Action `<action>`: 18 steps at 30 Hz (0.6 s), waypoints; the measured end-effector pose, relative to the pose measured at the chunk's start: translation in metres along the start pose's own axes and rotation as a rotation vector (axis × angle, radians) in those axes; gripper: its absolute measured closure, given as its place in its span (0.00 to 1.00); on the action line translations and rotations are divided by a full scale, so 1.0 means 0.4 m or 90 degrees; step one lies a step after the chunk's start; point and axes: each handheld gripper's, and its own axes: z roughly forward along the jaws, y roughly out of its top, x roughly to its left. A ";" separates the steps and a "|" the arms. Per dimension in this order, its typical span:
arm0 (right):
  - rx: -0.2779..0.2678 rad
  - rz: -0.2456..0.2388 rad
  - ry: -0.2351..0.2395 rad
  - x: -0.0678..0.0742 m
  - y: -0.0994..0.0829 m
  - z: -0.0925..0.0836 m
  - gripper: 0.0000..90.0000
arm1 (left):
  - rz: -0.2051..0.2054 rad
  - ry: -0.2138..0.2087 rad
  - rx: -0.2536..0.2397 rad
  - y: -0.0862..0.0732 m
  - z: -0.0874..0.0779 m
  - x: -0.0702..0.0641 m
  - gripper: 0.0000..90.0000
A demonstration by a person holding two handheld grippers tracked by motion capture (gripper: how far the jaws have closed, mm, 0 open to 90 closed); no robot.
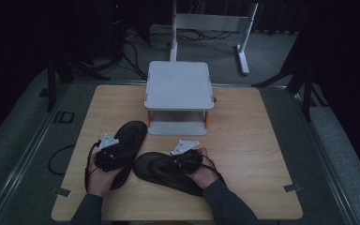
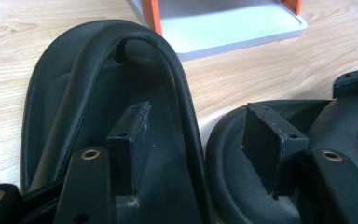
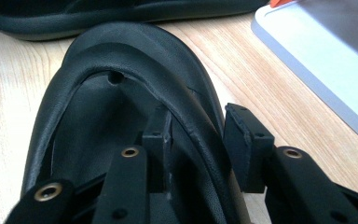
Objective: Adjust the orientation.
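On the wooden table (image 1: 243, 140), a small white shelf (image 1: 178, 86) is standing at 12 o'clock. My right gripper (image 3: 200, 135) is straddling the right sandal's (image 1: 161, 171) strap to lift it, its jaws not yet pressing; my left gripper (image 2: 200, 140) is hanging open around the left sandal's (image 1: 131, 133) strap.

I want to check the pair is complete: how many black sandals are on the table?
2. The left sandal lies angled under the left gripper; the right sandal lies crosswise under the right gripper, both before the white stand.
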 end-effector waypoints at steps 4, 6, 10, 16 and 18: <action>0.005 -0.004 -0.020 0.000 -0.006 -0.009 0.75 | -0.005 0.000 0.009 -0.004 0.012 0.001 0.49; 0.007 0.005 -0.026 -0.006 -0.012 -0.018 0.75 | -0.005 0.001 0.016 -0.006 0.018 0.002 0.50; 0.003 0.043 -0.049 -0.027 -0.027 -0.042 0.76 | -0.009 0.004 0.025 -0.009 0.026 0.005 0.53; -0.012 0.115 -0.088 -0.071 -0.062 -0.079 0.77 | -0.012 0.001 0.036 -0.013 0.032 0.001 0.59; -0.019 0.138 -0.101 -0.083 -0.072 -0.088 0.78 | -0.013 -0.004 0.039 -0.016 0.034 -0.004 0.62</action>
